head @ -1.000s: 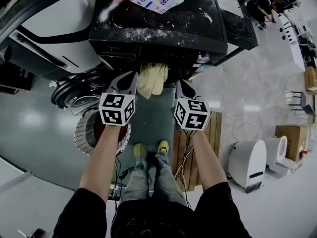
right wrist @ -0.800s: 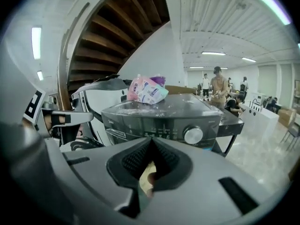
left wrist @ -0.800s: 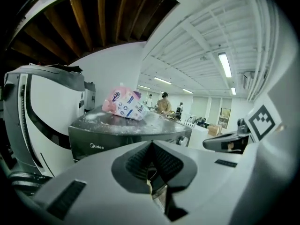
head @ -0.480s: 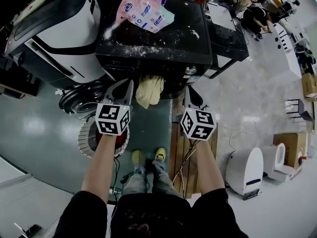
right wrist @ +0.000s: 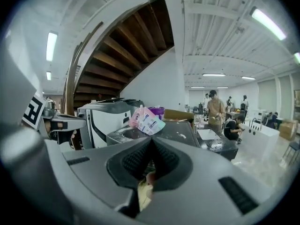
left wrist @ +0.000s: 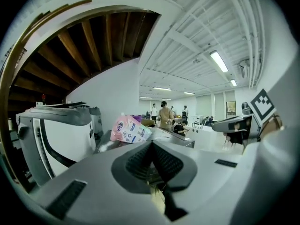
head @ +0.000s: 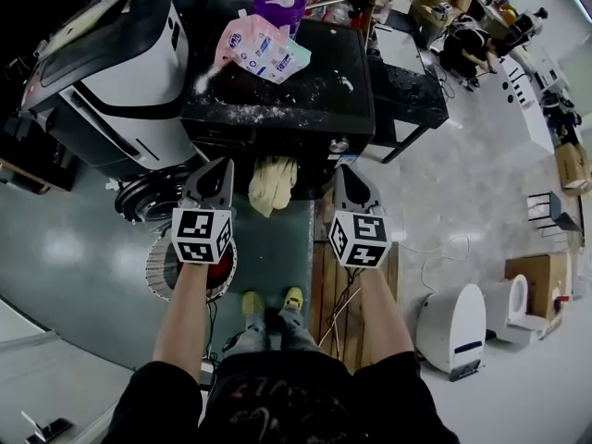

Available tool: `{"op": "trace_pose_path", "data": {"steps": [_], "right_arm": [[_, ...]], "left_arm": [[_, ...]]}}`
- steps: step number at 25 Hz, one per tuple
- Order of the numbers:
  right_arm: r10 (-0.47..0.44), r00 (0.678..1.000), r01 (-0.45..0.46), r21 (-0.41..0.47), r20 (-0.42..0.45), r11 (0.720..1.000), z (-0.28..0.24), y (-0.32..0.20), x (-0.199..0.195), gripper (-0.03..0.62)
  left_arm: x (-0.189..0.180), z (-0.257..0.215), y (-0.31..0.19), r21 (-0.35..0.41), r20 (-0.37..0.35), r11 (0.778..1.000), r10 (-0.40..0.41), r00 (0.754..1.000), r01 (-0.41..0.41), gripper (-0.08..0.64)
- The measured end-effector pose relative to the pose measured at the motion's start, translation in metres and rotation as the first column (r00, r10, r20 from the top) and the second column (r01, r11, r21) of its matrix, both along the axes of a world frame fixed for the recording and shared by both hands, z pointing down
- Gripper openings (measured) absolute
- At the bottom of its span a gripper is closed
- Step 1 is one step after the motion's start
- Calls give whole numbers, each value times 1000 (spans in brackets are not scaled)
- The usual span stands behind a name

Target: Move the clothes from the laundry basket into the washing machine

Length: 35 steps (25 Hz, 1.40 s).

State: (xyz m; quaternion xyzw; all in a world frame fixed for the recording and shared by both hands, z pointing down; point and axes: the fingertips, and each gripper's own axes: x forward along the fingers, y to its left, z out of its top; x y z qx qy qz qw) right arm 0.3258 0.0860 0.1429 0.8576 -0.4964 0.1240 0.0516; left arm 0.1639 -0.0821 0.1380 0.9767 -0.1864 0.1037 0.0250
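Note:
A cream cloth (head: 271, 181) hangs out of the front of the black washing machine (head: 277, 95), between my two grippers. The left gripper (head: 222, 166) is shut and empty, just left of the cloth. To the cloth's right, the right gripper (head: 340, 172) is also shut and empty. The round white laundry basket (head: 155, 265), with something red in it, sits on the floor under my left forearm. In the left gripper view the left gripper (left wrist: 152, 144) has its pads pressed together; the right gripper (right wrist: 151, 142) looks the same in its own view. Both look over the machine's top.
A pink detergent bag (head: 259, 49) and a purple tub (head: 277, 7) lie on the machine's dusty top. A white machine (head: 120, 72) stands to its left, with the round door (head: 148, 197) open below. A wooden pallet (head: 356, 289) and white appliances (head: 458, 317) are at right. People work far back.
Both shut grippers have risen in front of the machine, and more of its top shows in the head view. The cream cloth still hangs from the front.

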Motion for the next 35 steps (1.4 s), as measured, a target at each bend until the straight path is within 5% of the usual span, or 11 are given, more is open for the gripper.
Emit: {"op": "trace_pose_path", "data": {"steps": [35], "right_arm": [[9,999,-4,130,-44,991,-91,27,-26,3]], "left_arm": [[-54,-94,8,98,-132,995,-20,991,33,11]]}}
